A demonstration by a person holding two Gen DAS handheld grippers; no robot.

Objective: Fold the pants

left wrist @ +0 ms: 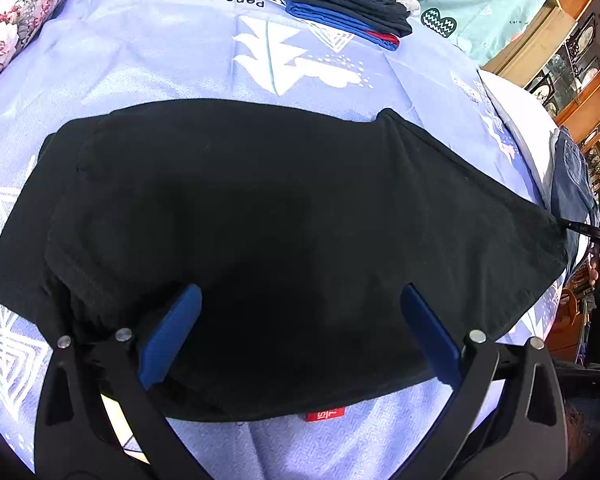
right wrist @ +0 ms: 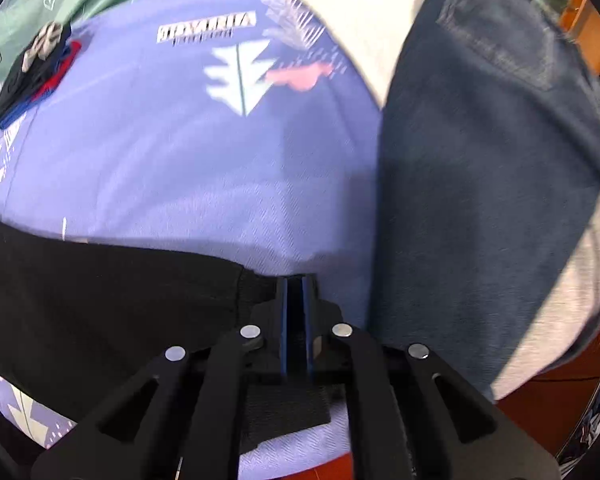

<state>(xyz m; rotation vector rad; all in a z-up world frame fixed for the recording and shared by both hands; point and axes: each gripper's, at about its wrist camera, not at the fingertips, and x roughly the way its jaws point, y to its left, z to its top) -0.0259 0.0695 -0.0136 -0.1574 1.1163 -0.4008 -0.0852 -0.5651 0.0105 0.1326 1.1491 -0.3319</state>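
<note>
The left tongs [left wrist: 300,332] are spread wide above the near edge of the black pants [left wrist: 268,220], laid flat across the bed [left wrist: 148,60]. In the right view, the right tongs [right wrist: 295,300] are pressed onto the pants' [right wrist: 100,312] corner, beside jeans [right wrist: 488,184].

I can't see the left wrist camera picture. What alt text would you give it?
Black pants lie spread across a lilac printed bedsheet, with the open left gripper poised over their near edge, blue fingers wide apart. At the far right the right gripper meets the pants' end, beside dark jeans; a stack of folded clothes sits at the back.
</note>
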